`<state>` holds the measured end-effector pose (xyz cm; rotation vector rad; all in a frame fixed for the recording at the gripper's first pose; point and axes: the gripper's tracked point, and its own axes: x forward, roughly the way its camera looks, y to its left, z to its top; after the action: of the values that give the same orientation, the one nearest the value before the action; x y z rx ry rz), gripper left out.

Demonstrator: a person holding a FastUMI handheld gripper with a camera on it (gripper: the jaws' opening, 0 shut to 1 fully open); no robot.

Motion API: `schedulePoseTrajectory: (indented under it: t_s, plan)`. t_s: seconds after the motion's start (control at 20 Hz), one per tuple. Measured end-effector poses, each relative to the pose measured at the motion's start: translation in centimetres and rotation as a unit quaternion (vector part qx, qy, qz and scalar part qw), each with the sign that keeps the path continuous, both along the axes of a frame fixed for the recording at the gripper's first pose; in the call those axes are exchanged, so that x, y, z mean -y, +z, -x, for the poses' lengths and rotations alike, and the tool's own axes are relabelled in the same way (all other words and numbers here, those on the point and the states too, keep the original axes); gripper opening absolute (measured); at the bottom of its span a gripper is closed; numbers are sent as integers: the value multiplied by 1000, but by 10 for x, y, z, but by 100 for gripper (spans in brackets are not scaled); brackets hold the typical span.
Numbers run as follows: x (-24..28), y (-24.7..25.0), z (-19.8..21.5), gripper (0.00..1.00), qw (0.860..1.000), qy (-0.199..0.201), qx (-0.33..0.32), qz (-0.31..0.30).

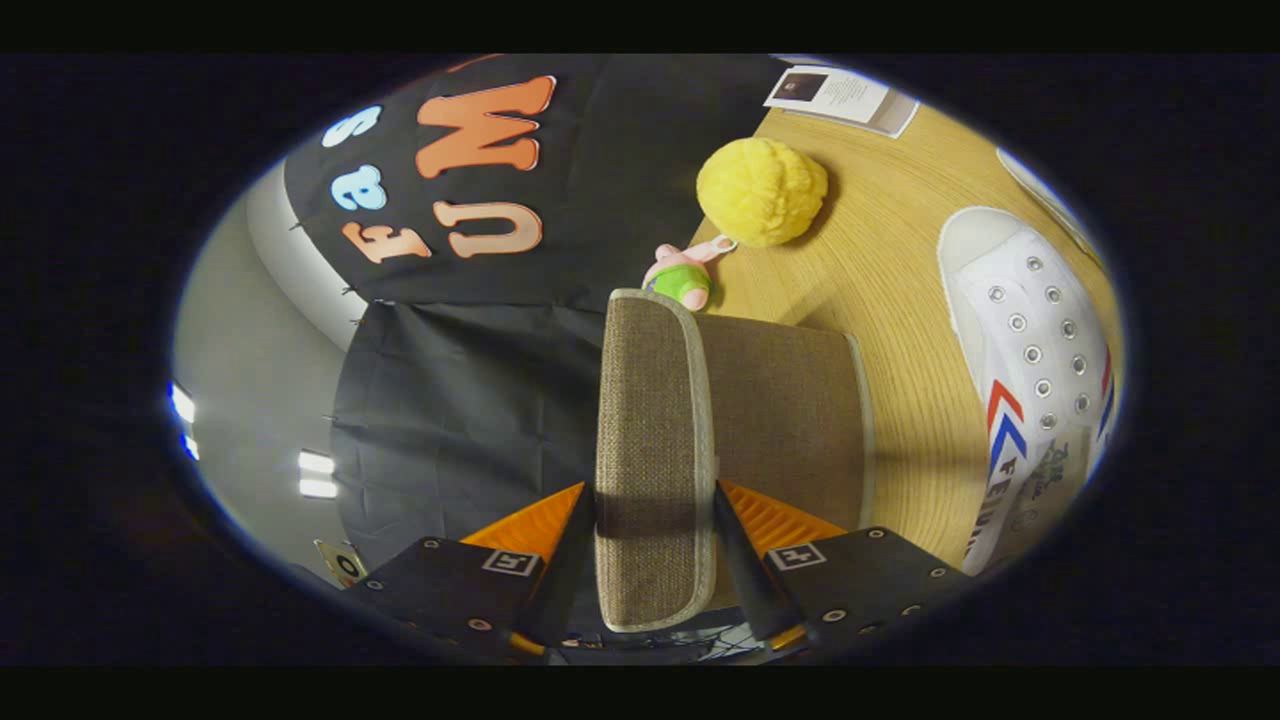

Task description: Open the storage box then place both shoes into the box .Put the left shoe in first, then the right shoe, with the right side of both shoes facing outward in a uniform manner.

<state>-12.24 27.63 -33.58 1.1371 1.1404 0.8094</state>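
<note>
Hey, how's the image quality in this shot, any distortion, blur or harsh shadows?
Gripper view: strong fisheye bending, the table edge and white shoe curve; focus is fairly sharp on the box lid held between the gripper fingers; soft shadow beside the yellow pompom; bright ceiling lights glare beyond the cloth.

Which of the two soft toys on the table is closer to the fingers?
The small pink and green toy, just past the brown fabric lid that both fingers press on. The yellow fluffy ball lies beyond it.

A fuzzy yellow ball point(762, 190) and small pink-green toy point(682, 276), seemingly touching, on wooden table point(880, 270); papers point(842, 97) beyond.
</note>
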Motion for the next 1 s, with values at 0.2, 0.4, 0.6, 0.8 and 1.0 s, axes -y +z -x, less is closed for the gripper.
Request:
schedulePoseTrajectory:
  t_s: [0.2,0.4,0.6,0.8,1.0]
  plan:
    - [-8,18,2,58,1000,4,17,18]
    - [-21,54,-2,54,1000,-8,21,-1]
    - [-46,88,1,54,999,-9,38,-2]
    - [-78,116,3,54,998,-5,60,12]
    - [-115,132,1,54,996,3,79,31]
